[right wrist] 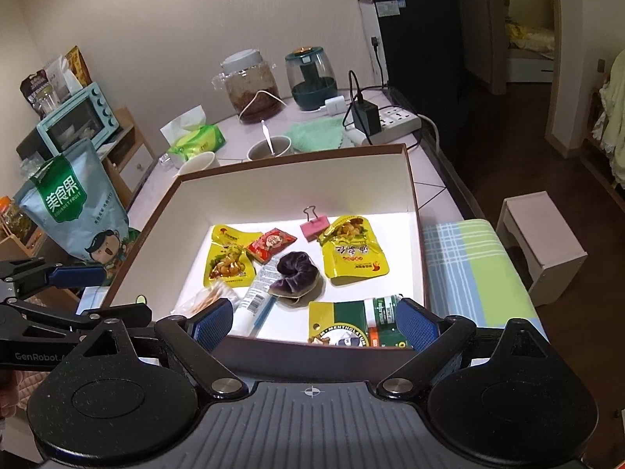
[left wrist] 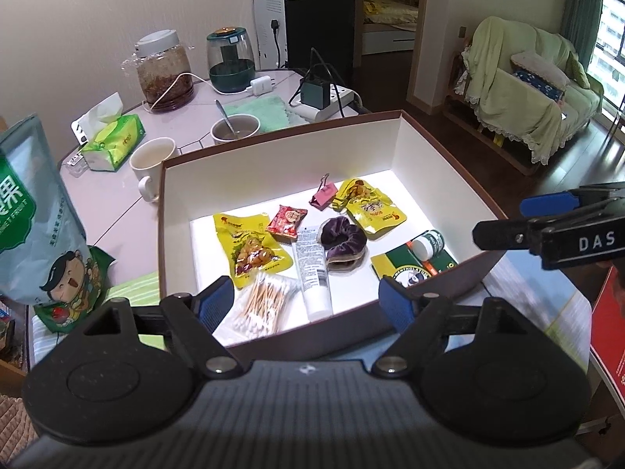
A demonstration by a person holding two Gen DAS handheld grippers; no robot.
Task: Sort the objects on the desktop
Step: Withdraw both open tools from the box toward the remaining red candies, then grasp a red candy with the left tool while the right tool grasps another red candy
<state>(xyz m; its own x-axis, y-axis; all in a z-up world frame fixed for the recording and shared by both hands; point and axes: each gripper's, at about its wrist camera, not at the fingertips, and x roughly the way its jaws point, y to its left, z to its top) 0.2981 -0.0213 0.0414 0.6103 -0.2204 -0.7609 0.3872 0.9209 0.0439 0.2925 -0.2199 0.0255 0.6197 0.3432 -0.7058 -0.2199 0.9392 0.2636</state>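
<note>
1. Left wrist view: the left gripper (left wrist: 308, 293) hovers wide apart and empty over the near wall of the box (left wrist: 281, 148), likely choosing a pick. The white tube (left wrist: 312, 269) lies flat inside, cap end nearest, long axis running away from the camera.
2. Right wrist view: the right gripper (right wrist: 312, 324) is likewise spread wide, holding nothing, above the box's near edge; the tube (right wrist: 258, 301) slants toward the far right.

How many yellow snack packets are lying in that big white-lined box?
2. One yellow foil snack packet lies at the left of the brown-edged cardboard box, beside the small red packet; the other lies right of the purple velvet scrunchie. None seems hidden.
</note>
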